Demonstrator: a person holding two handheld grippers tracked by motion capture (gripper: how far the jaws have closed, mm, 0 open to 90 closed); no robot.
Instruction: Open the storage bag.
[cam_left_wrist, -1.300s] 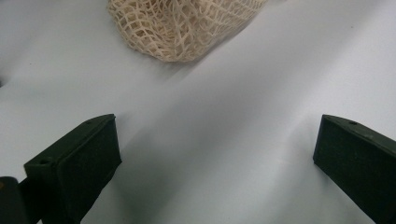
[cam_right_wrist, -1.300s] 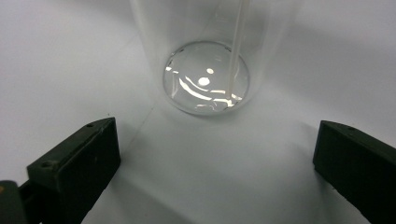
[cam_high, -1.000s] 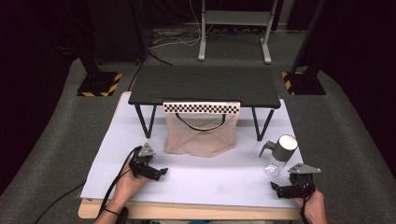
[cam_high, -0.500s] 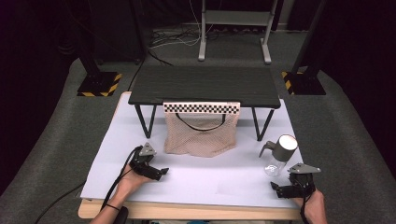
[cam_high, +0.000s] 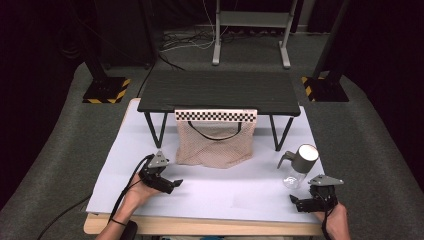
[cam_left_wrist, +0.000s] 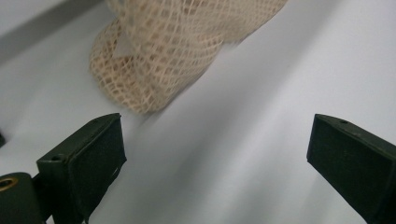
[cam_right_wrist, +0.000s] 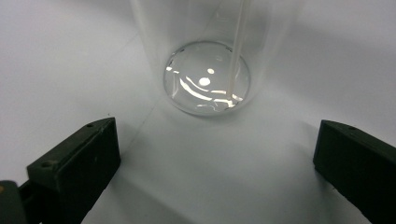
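A beige mesh bag (cam_high: 215, 144) hangs from the front edge of a low black stand (cam_high: 215, 90), under a checkered strip, with its bottom resting on the white board (cam_high: 235, 187). My left gripper (cam_high: 171, 184) lies on the board just left of the bag and is open. In the left gripper view the bag (cam_left_wrist: 154, 51) lies ahead of the spread left gripper (cam_left_wrist: 217, 144), not touching it. A clear glass dispenser bottle (cam_high: 298, 164) with a metal spout top stands at the right. My right gripper (cam_high: 299, 202) is open just in front of it. The bottle's base (cam_right_wrist: 208, 77) shows beyond the empty right gripper (cam_right_wrist: 215, 149).
The stand's thin black legs (cam_high: 156, 129) rest on the board on both sides of the bag. The board's front edge (cam_high: 200, 225) lies close to both hands. Dark carpet surrounds the board, with metal frame legs (cam_high: 250, 30) and hazard-striped bases (cam_high: 106, 90) behind.
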